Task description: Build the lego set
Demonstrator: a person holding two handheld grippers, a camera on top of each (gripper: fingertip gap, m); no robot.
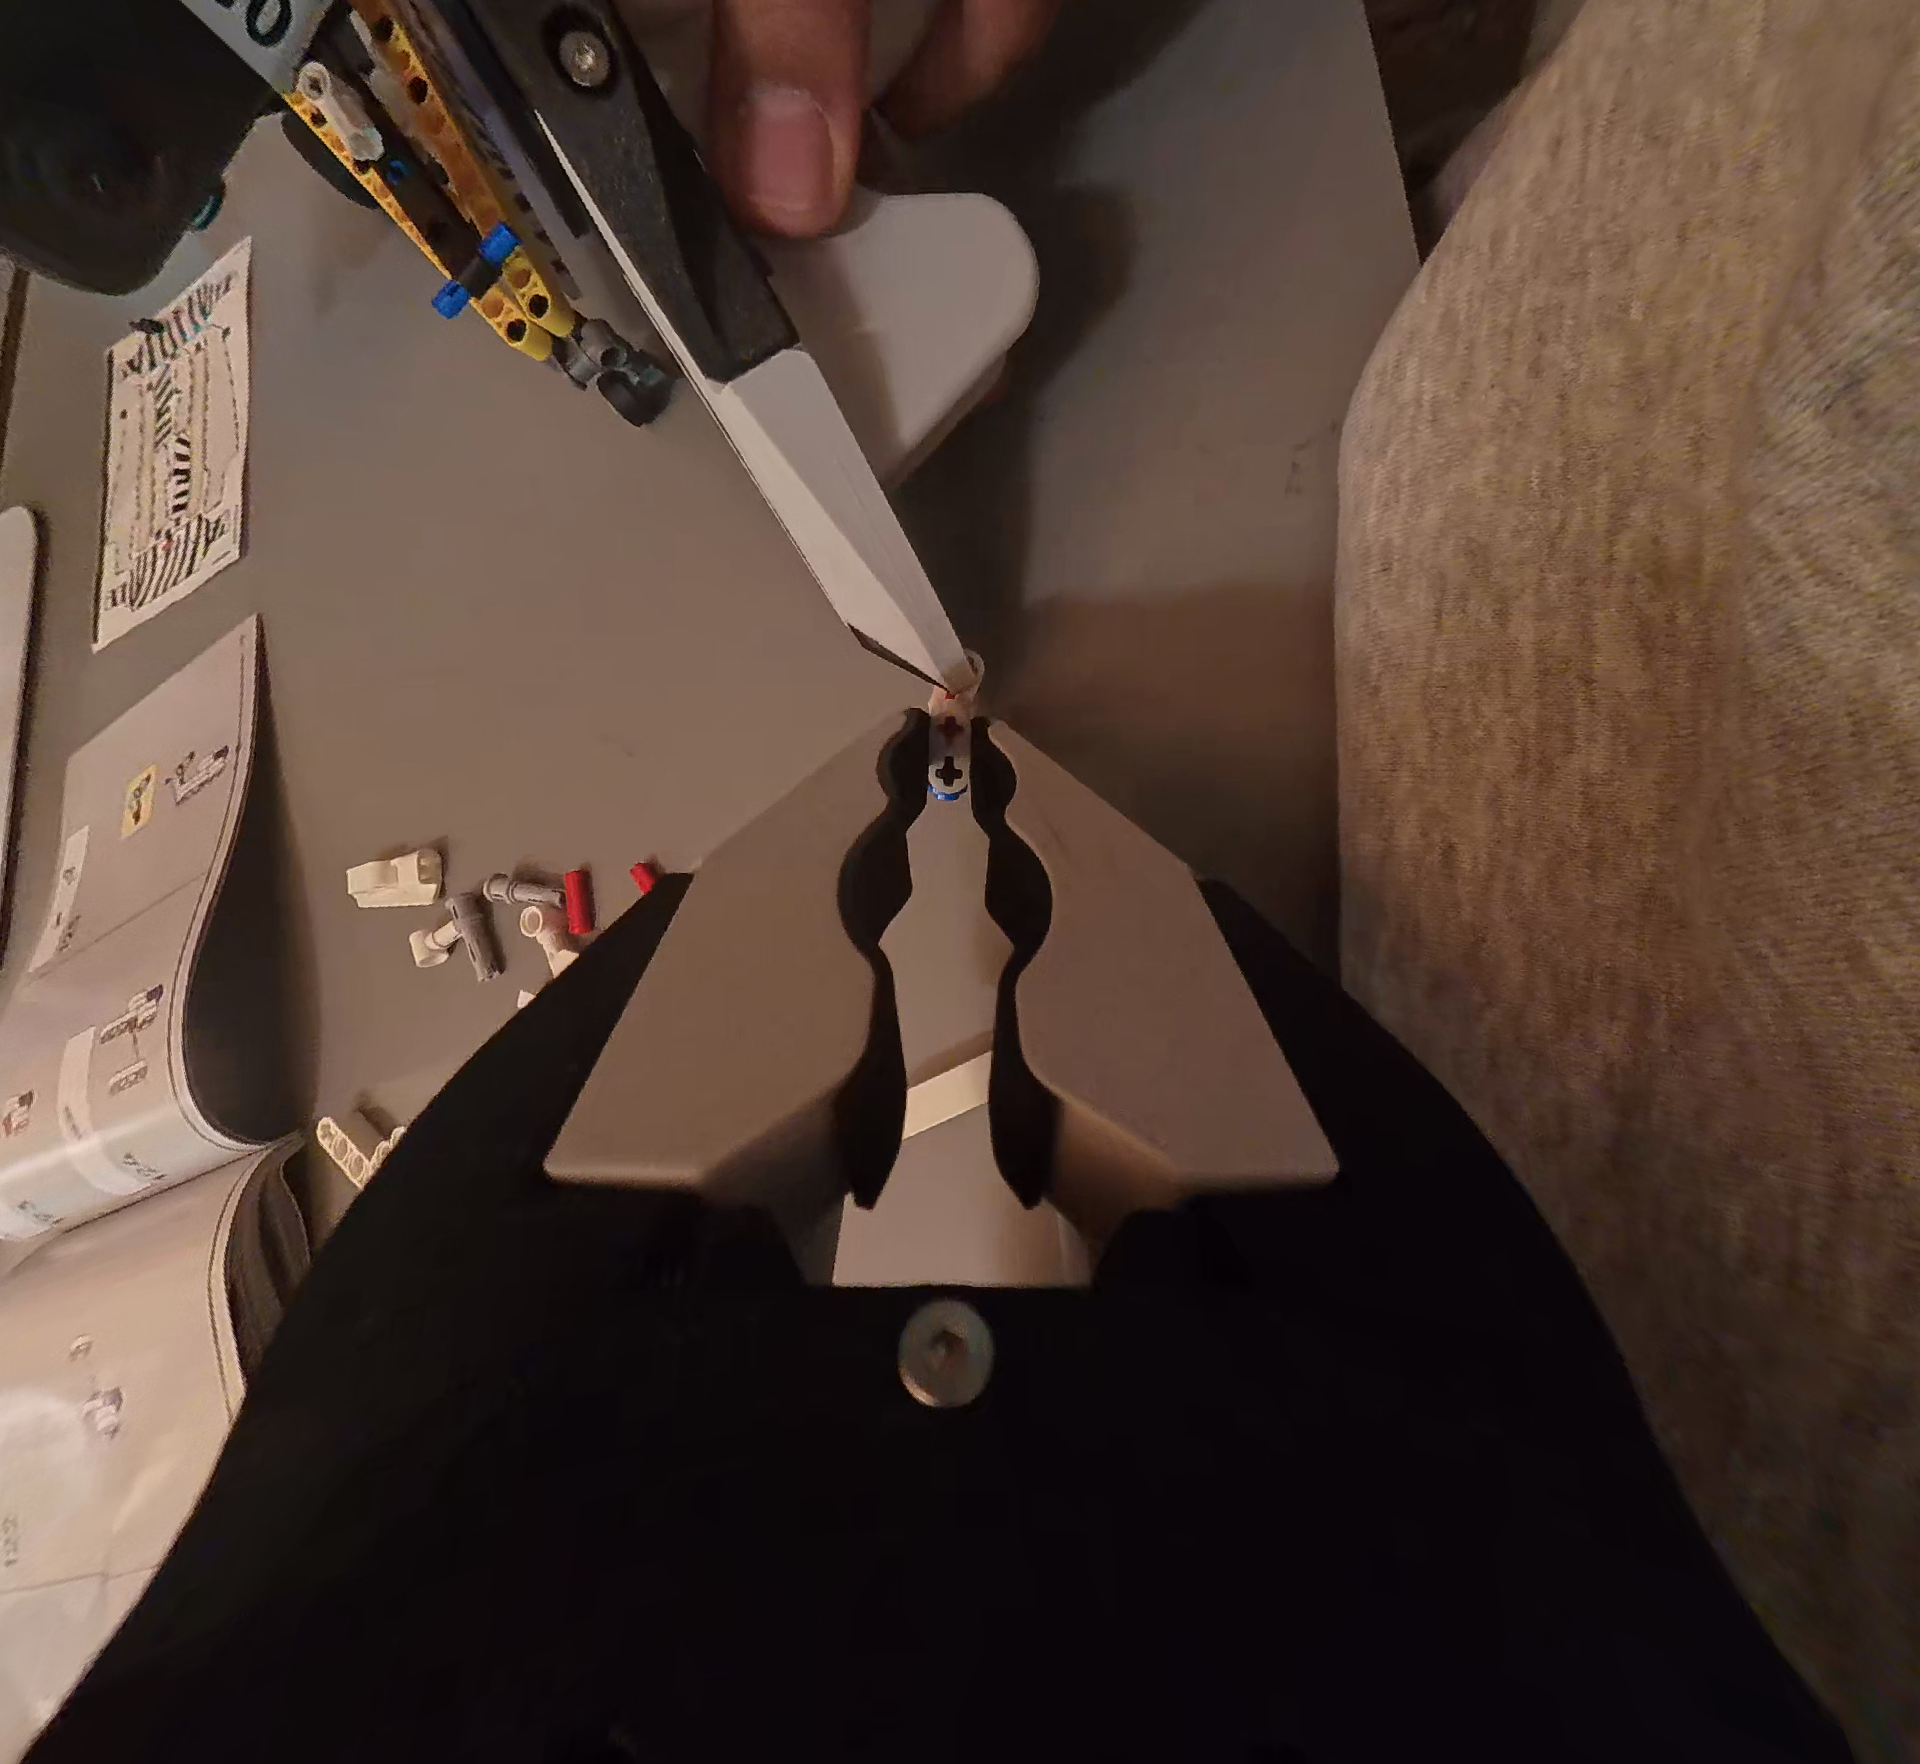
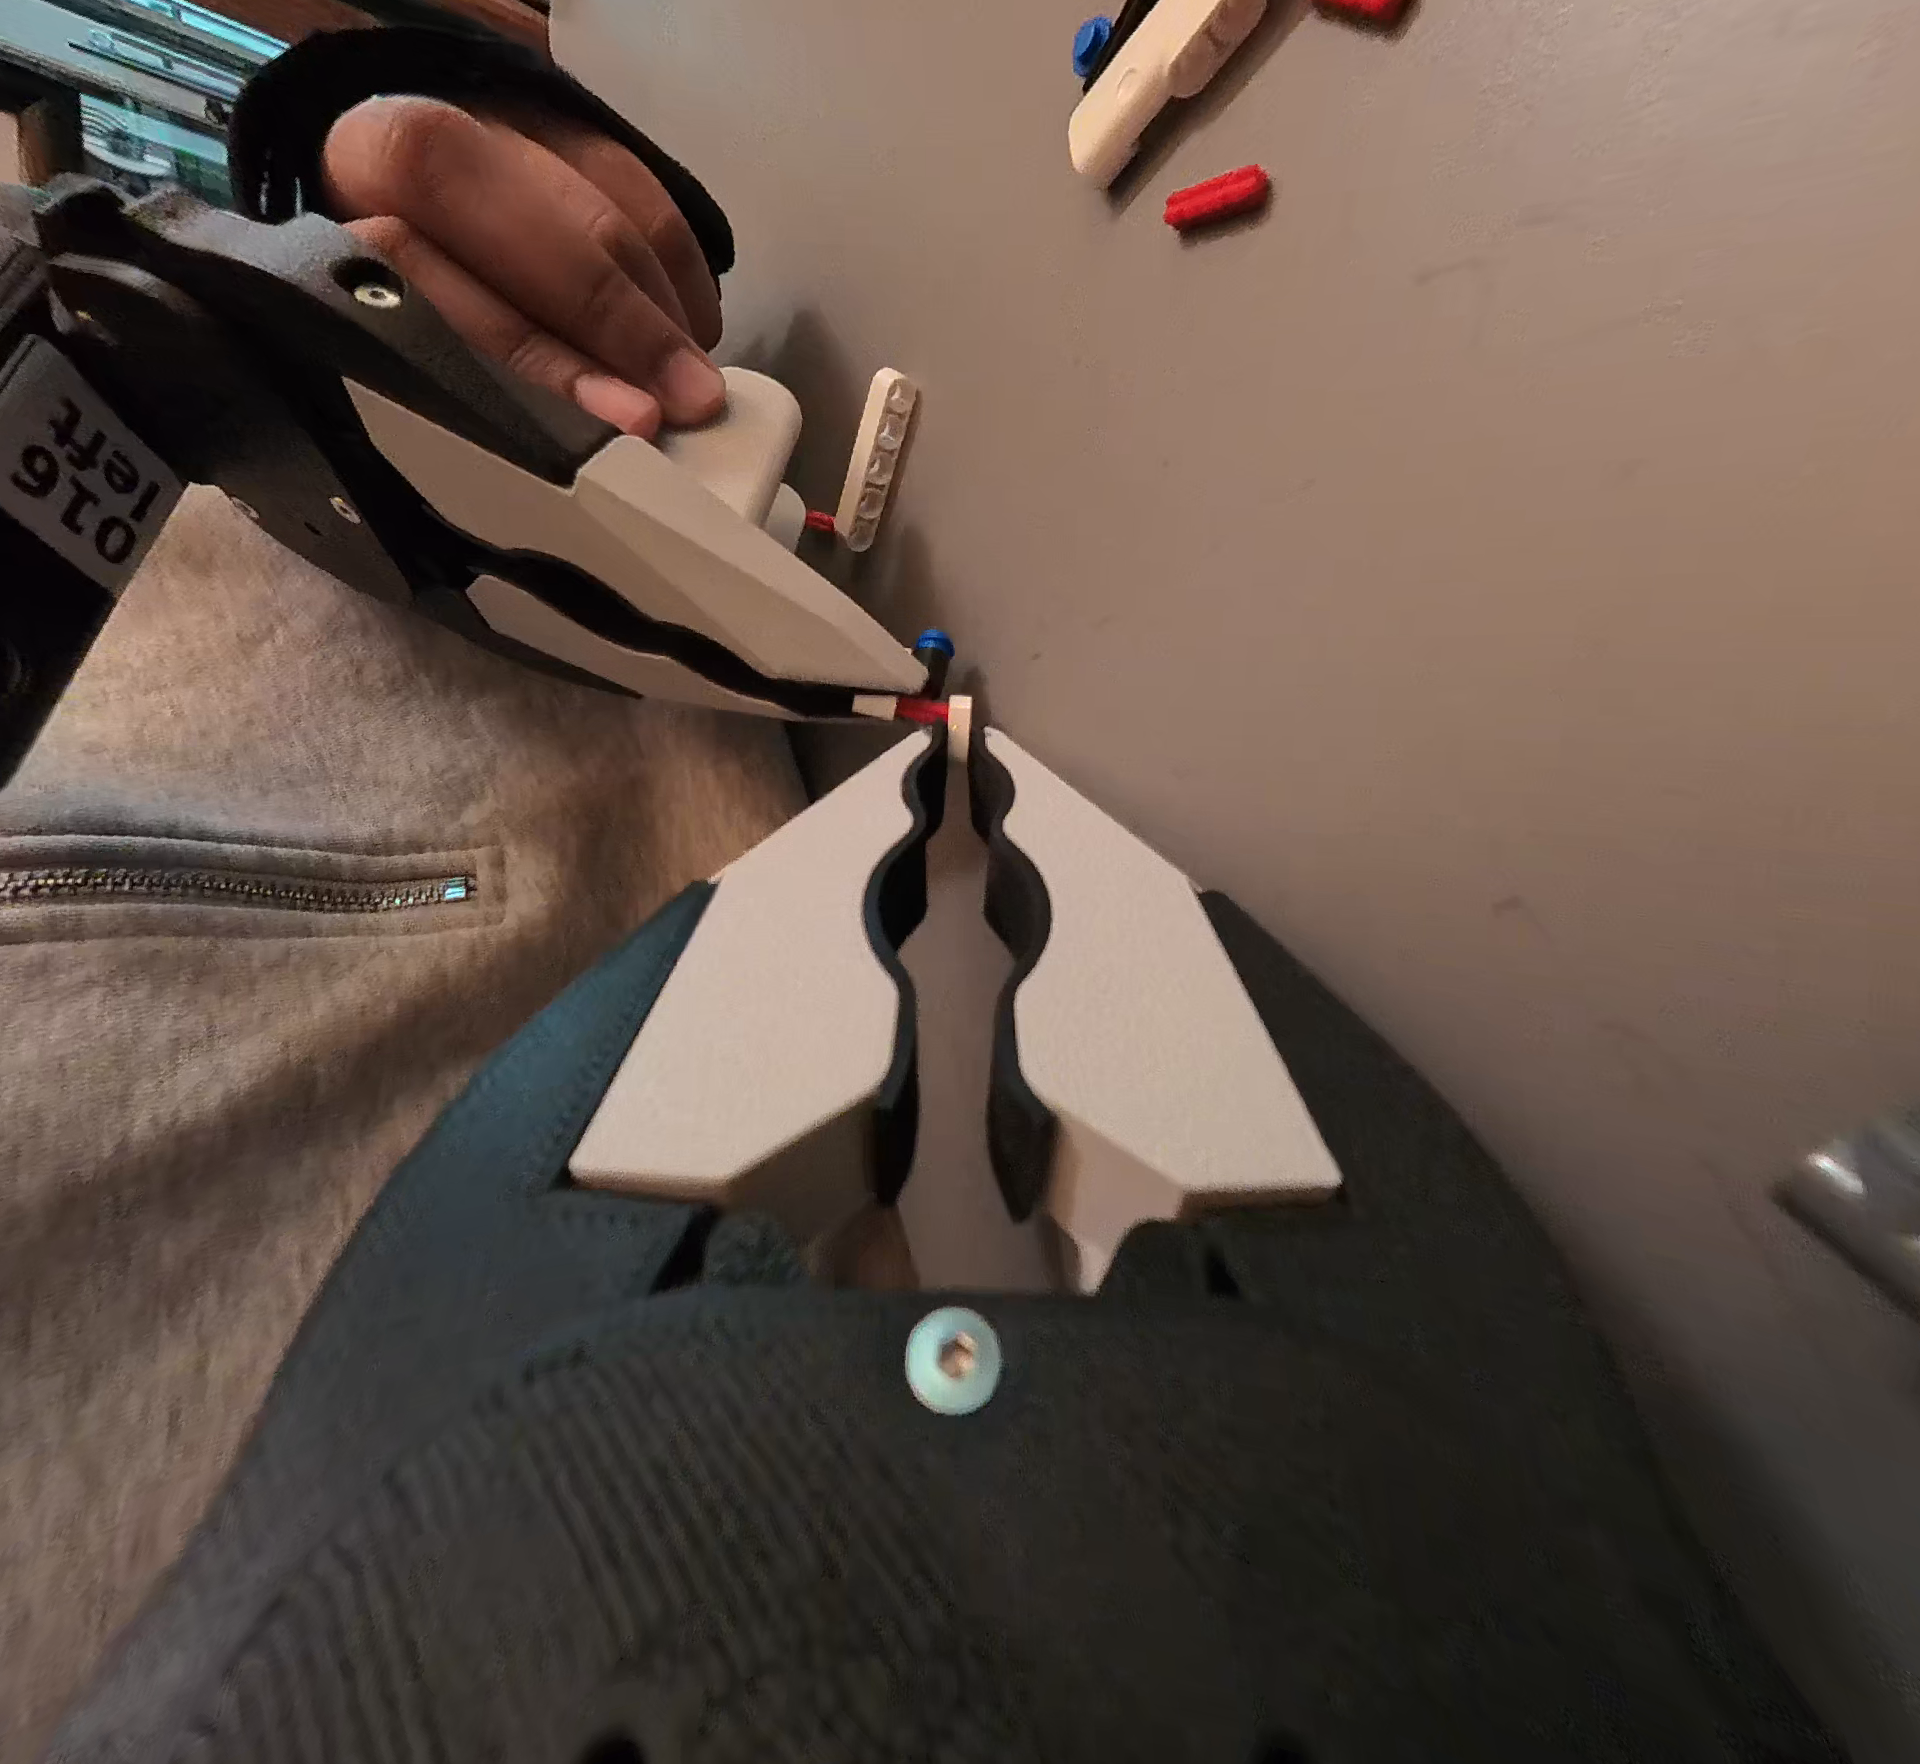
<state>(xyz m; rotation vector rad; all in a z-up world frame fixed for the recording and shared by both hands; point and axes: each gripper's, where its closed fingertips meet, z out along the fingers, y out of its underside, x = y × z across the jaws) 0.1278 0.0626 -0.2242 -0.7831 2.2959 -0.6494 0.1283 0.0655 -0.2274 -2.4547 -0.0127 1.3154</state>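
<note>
In the left wrist view my left gripper (image 1: 951, 743) is shut on a small grey connector (image 1: 948, 758) that has a blue pin end and a red axle. My right gripper (image 1: 954, 675) reaches in from the upper left and its tips meet the left tips. In the right wrist view my right gripper (image 2: 958, 740) is shut on a thin white piece (image 2: 959, 715). The left gripper (image 2: 906, 694) comes in from the left with the blue pin (image 2: 933, 644) showing, and the red axle (image 2: 921, 709) touches the white piece. Both hold their parts just above the grey table (image 2: 1455, 675).
A yellow Lego assembly (image 1: 457, 187), a sticker sheet (image 1: 177, 447), an open instruction booklet (image 1: 125, 987) and loose small parts (image 1: 468, 904) lie on the left. White beams (image 2: 1174, 41), a short white beam (image 2: 883, 457) and red axles (image 2: 1216, 197) lie farther off. Beige fabric (image 1: 1662, 779) borders the table. Left and right tips are no more than a few centimetres apart. From either gripper's tips it is about 15 cm to the yellow Lego assembly (image 1: 457, 187).
</note>
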